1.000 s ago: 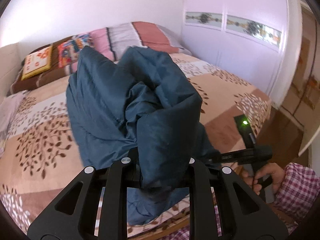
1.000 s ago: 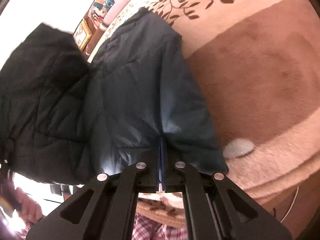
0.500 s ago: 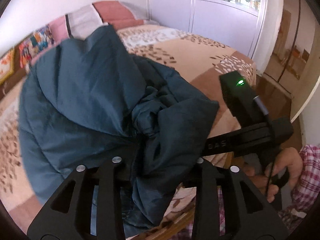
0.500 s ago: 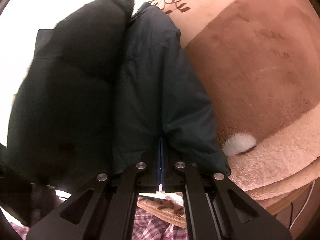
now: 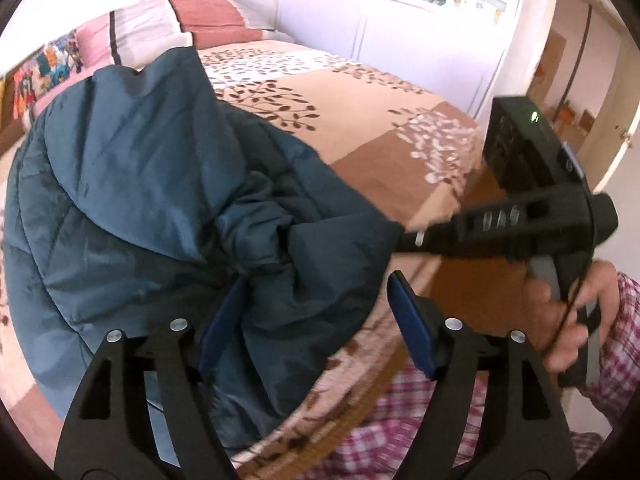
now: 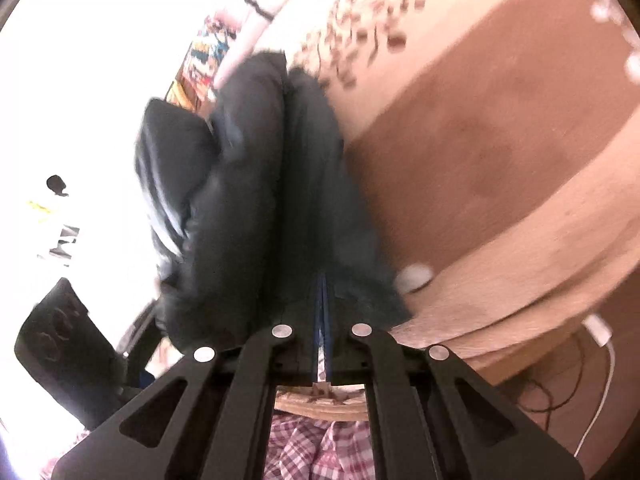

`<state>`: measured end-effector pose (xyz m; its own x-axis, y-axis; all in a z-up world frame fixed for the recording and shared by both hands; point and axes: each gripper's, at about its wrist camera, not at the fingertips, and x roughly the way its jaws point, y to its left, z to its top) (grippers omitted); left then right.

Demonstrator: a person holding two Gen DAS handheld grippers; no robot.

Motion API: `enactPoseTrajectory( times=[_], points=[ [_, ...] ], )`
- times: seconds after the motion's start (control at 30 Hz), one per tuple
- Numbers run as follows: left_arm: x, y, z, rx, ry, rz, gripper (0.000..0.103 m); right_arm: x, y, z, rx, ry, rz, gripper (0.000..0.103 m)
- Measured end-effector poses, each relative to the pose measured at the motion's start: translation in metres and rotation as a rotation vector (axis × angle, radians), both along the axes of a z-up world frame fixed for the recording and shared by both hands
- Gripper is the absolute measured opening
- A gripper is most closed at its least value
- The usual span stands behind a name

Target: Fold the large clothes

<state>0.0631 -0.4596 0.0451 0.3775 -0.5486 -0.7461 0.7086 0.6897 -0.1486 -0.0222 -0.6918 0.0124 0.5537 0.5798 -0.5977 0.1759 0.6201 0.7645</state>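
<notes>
My left tool (image 5: 316,316) gapes around the jacket (image 5: 160,200); right tool (image 6: 322,320) clamps its edge. Next: regrip, fold over the bed (image 5: 360,120).

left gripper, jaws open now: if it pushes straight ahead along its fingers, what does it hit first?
Most likely the blue jacket. Its bunched fabric lies between and just ahead of the open left gripper, above the bed. Whether a fold already touches the left blue pad is unclear.

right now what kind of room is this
Most likely a bedroom in a home. A bed with a leaf-patterned blanket fills the view, pillows sit at its head, and a white wardrobe lines the far wall. A blue jacket lies on the bed.
</notes>
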Motion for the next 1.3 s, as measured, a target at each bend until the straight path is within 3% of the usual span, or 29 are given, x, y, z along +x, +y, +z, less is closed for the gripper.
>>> enactPoseTrajectory(
  times=[0.1,0.2,0.33,0.43,0.53,0.63,0.73,0.97,1.2,1.3],
  points=[
    [-0.005,0.01,0.007,-0.049,0.028,-0.012,0.073,-0.008,-0.014,0.031,-0.031,-0.065,-0.035,0.003],
    [-0.012,0.021,0.014,-0.082,0.049,-0.02,0.073,-0.01,0.0,0.076,-0.034,-0.165,-0.014,0.003],
    [-0.026,0.045,0.026,-0.133,0.057,-0.035,0.073,0.012,0.053,0.108,-0.053,-0.243,0.138,0.003],
    [-0.036,0.069,0.036,-0.163,0.044,-0.017,0.073,0.027,0.097,0.111,-0.116,-0.248,0.26,0.003],
    [-0.037,0.093,0.041,-0.168,0.027,0.049,0.073,0.03,0.117,0.088,-0.208,-0.159,0.292,0.003],
    [-0.03,0.115,0.041,-0.171,0.013,0.147,0.073,0.041,0.113,0.05,-0.281,-0.011,0.243,0.0],
    [-0.02,0.13,0.035,-0.169,0.019,0.228,0.073,0.043,0.105,0.014,-0.226,0.08,0.203,0.0],
    [-0.008,0.149,0.006,-0.097,0.075,0.35,0.073,0.044,0.097,-0.023,-0.208,0.103,0.187,0.0],
    [-0.001,0.169,-0.032,-0.064,0.232,0.441,0.073,0.043,0.1,-0.014,-0.223,0.115,0.173,0.0],
    [0.004,0.167,-0.042,-0.065,0.259,0.454,0.073,0.045,0.097,-0.011,-0.233,0.106,0.175,0.0]
  ],
)
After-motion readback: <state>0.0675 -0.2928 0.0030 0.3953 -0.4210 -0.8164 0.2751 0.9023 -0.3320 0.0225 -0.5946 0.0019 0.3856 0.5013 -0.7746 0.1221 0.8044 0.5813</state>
